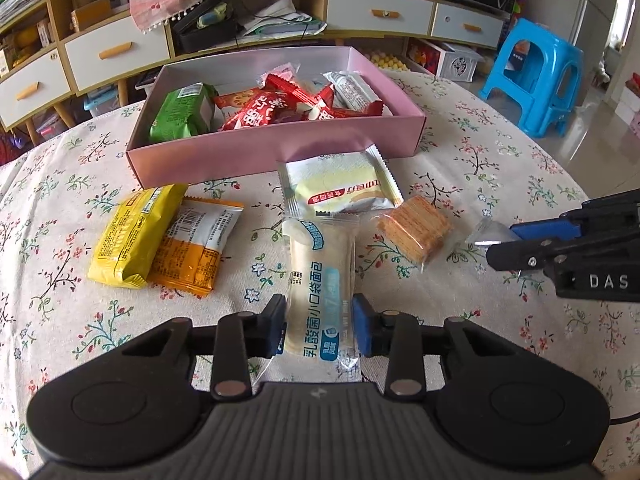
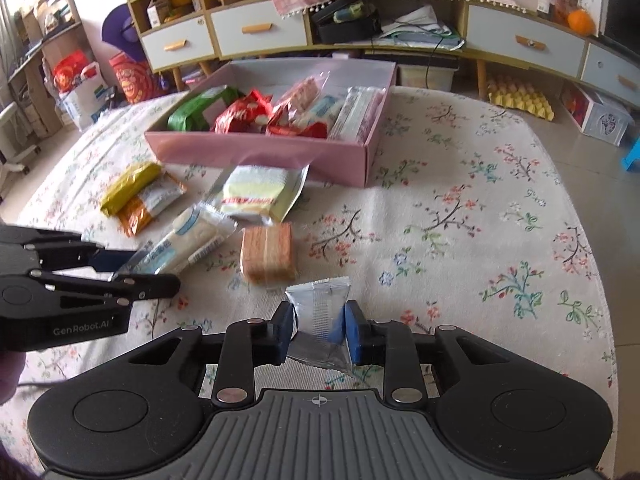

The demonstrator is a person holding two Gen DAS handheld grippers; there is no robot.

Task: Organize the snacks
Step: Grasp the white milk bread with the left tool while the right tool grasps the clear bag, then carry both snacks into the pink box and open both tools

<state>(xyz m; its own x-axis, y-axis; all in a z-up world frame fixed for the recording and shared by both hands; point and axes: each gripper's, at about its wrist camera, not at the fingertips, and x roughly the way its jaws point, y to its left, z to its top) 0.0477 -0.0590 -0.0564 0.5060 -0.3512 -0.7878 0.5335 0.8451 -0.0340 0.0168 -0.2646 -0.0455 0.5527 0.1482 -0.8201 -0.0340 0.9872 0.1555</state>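
Snacks lie loose on the floral tablecloth [image 1: 460, 152] before the pink box [image 1: 260, 152]. Your left gripper [image 1: 320, 330] is clamped on the white bread packet [image 1: 320, 276], your right gripper [image 2: 314, 330] pinches the small silver packet [image 2: 320, 308], seemingly both bound for that box.

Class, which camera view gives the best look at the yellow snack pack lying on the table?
The left wrist view: the yellow snack pack shows its broad printed face. The right wrist view shows it smaller, side-on and blurred, its print unreadable.
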